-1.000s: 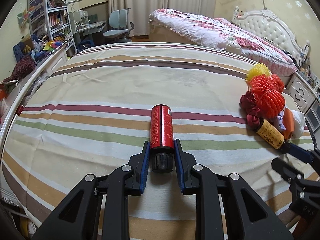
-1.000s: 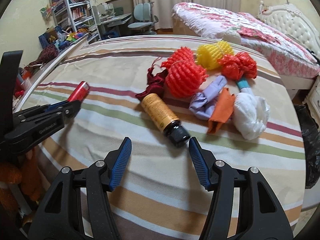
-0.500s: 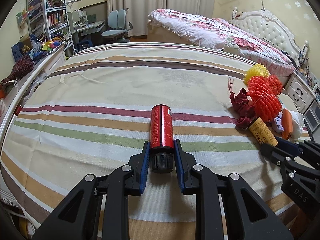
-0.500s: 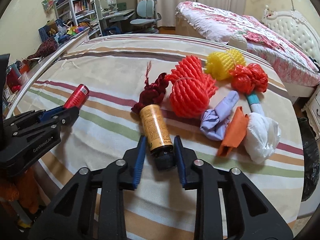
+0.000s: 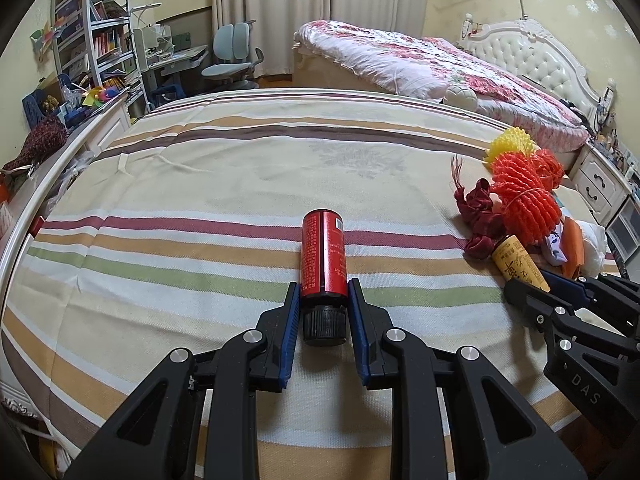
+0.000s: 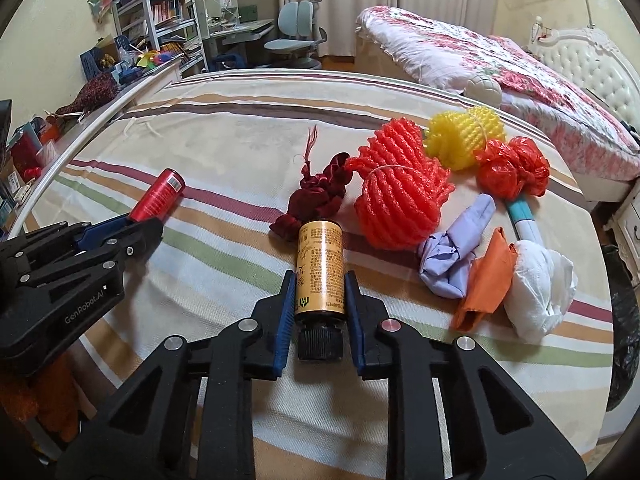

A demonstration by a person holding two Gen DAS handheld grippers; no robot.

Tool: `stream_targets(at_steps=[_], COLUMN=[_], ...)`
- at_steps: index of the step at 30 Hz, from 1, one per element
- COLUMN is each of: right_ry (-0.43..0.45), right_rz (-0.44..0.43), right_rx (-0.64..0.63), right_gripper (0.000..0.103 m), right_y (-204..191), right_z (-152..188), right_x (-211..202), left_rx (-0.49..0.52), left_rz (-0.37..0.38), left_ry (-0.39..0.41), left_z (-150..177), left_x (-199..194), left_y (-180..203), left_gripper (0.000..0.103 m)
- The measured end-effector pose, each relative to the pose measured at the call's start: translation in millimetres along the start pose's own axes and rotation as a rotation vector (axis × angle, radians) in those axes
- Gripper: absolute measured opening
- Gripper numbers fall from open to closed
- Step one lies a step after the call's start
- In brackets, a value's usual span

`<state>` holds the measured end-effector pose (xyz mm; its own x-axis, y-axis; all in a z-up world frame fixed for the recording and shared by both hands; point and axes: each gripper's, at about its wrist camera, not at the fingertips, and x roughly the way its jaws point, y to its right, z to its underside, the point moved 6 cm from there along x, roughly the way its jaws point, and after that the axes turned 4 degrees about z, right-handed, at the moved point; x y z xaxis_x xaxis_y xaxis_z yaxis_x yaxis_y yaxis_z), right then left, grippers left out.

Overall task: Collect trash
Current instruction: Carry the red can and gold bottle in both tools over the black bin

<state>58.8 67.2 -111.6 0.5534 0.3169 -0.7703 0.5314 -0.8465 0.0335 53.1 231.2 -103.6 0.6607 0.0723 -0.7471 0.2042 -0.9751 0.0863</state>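
Closing within the last second, the right gripper (image 6: 319,294) now clamps the gold bottle (image 6: 320,268); the left gripper (image 5: 323,302) grips the red bottle (image 5: 322,258), both ready to bin.

Red bottle (image 5: 323,258), yellow bottle (image 6: 320,270), lying flat

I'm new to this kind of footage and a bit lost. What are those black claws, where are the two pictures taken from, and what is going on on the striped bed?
The claws are two hand-held grippers, each with its own camera looking along its fingers. One picture is from the left gripper, shut on a red bottle. The other is from the right gripper, whose jaws have just closed on a yellow bottle. Both bottles lie on the striped bedspread. Beside them sit foam nets, a red bag and crumpled wrappers, waiting to be collected.
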Motion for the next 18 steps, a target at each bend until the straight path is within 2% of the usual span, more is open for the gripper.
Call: stream_targets(at_steps=[8,18], right_ry=[0.056,0.112], right_rz=[0.018,0.1], right_rx=[0.045,0.163], right_gripper=[0.023,0.023], right_y=[18,76], right_z=[-1,6], right_x=[-25,-52], left_rx=[0.016,0.056], left_rz=[0.026,0.083], left_ry=[0.015,0.046], left_z=[0,-7], left_x=[-6,-17], left_y=[13,50], left_gripper=[0.025,0.025])
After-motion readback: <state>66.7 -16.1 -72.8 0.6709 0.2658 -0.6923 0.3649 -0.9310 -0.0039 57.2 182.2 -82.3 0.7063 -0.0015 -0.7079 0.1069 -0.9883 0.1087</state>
